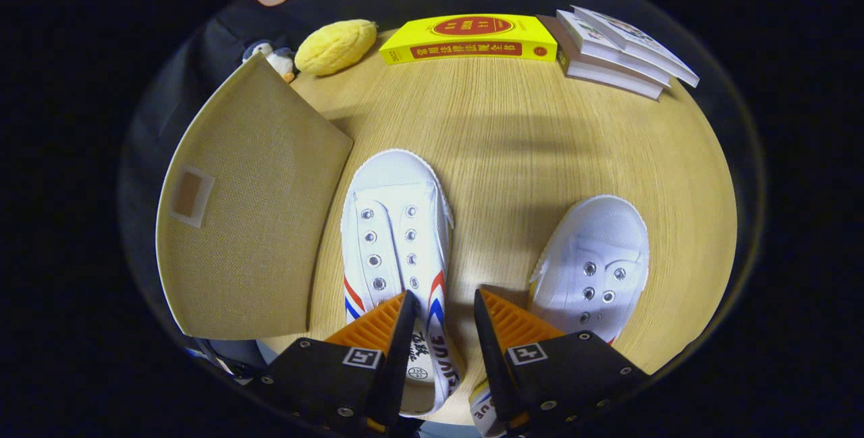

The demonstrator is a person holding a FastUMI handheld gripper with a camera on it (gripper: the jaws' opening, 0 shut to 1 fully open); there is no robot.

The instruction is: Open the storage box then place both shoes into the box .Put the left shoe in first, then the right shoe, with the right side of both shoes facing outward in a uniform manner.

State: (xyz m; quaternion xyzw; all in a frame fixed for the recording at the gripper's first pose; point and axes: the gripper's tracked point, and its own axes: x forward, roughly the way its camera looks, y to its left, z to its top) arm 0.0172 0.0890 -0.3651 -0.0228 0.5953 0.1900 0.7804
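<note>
Two white canvas shoes with no laces lie on the wooden table (pixel 526 141), toes pointing away from me. The nearer shoe (pixel 395 222) has red and blue stripes on its sides and lies beside a tan fabric storage box (pixel 250 222). The box's woven top faces me, with a small patch on it, and it looks closed. My gripper (pixel 444 296) is open and hovers over this shoe's heel end. One finger is over the shoe's opening, the other just outside its right side wall. The second shoe (pixel 594 256) lies to the right of the fingers, partly hidden behind one of them.
At the far side of the table lie a yellow book (pixel 472 36), a stack of white books (pixel 621 46), a yellow plush lump (pixel 335 46) and a small penguin toy (pixel 273 57) behind the box. Bare wood stretches between the shoes and the books.
</note>
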